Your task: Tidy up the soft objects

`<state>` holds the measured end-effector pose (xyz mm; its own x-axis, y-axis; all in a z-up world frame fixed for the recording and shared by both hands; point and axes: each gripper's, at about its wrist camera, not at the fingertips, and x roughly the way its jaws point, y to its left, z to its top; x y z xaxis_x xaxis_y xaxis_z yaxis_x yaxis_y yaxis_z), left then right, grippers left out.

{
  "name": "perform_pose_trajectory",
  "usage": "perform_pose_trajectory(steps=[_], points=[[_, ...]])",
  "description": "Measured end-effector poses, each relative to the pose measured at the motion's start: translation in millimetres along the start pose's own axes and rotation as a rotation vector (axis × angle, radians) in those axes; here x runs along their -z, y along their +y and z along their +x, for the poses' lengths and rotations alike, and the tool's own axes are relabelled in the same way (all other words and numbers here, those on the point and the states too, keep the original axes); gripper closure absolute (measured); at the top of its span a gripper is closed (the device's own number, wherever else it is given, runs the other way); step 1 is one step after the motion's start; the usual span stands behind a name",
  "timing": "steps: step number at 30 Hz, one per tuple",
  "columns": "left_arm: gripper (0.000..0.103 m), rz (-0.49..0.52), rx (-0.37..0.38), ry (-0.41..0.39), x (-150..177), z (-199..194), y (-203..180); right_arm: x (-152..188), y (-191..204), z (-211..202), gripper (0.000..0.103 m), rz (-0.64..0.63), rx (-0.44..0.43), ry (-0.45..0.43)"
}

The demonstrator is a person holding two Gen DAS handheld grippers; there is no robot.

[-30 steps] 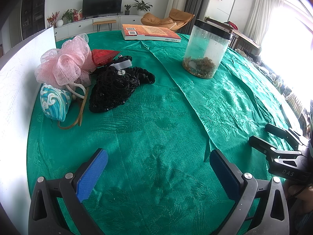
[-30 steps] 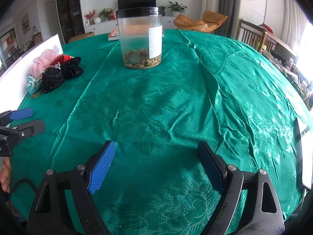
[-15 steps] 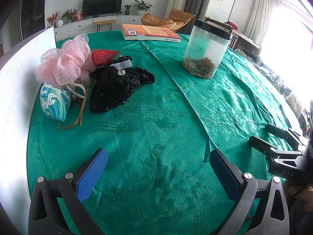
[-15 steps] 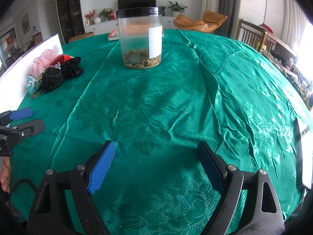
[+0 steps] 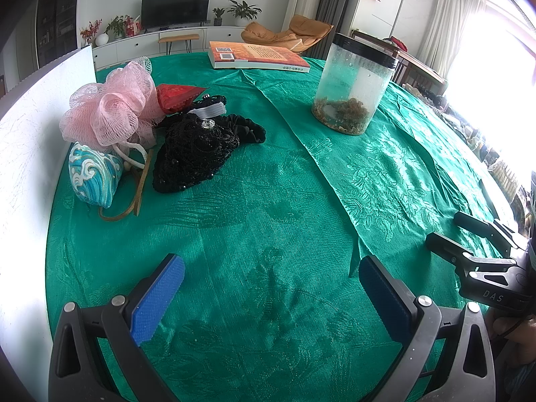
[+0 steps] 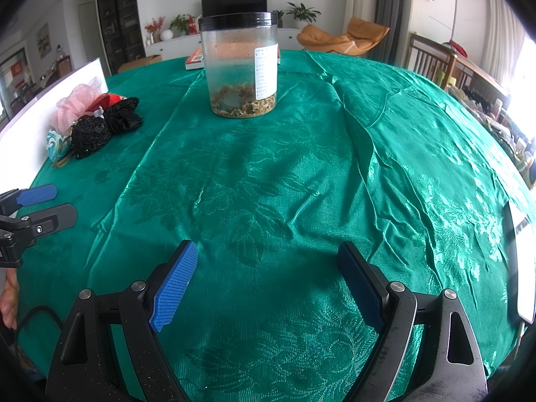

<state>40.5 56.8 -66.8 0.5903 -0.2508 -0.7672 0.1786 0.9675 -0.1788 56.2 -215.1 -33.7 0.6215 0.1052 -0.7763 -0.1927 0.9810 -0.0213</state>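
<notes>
A heap of soft things lies at the far left of the green tablecloth (image 5: 268, 207): a pink mesh bath puff (image 5: 110, 114), a red pouch (image 5: 176, 97), a black knitted net piece (image 5: 194, 152), a black scrunchie (image 5: 246, 127) and a blue wave-patterned pouch (image 5: 92, 174). The same heap shows small in the right wrist view, with the pink puff (image 6: 75, 104) and black net (image 6: 90, 135). My left gripper (image 5: 271, 288) hovers open over bare cloth, well short of the heap. My right gripper (image 6: 268, 279) is open too, nothing between its blue pads.
A clear jar (image 5: 353, 83) with a black lid and dried bits stands at the middle back, also the jar (image 6: 241, 67) straight ahead in the right wrist view. A book (image 5: 258, 55) lies at the far edge. A white board (image 5: 30, 127) lines the left side.
</notes>
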Motion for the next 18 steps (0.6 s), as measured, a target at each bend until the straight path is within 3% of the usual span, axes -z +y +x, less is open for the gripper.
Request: perform_pose_trajectory(steps=[18], points=[[0.0,-0.001,0.002,0.0,0.5,-0.6,1.1,0.3,-0.1,-0.2,0.016,0.001,0.0,-0.001]])
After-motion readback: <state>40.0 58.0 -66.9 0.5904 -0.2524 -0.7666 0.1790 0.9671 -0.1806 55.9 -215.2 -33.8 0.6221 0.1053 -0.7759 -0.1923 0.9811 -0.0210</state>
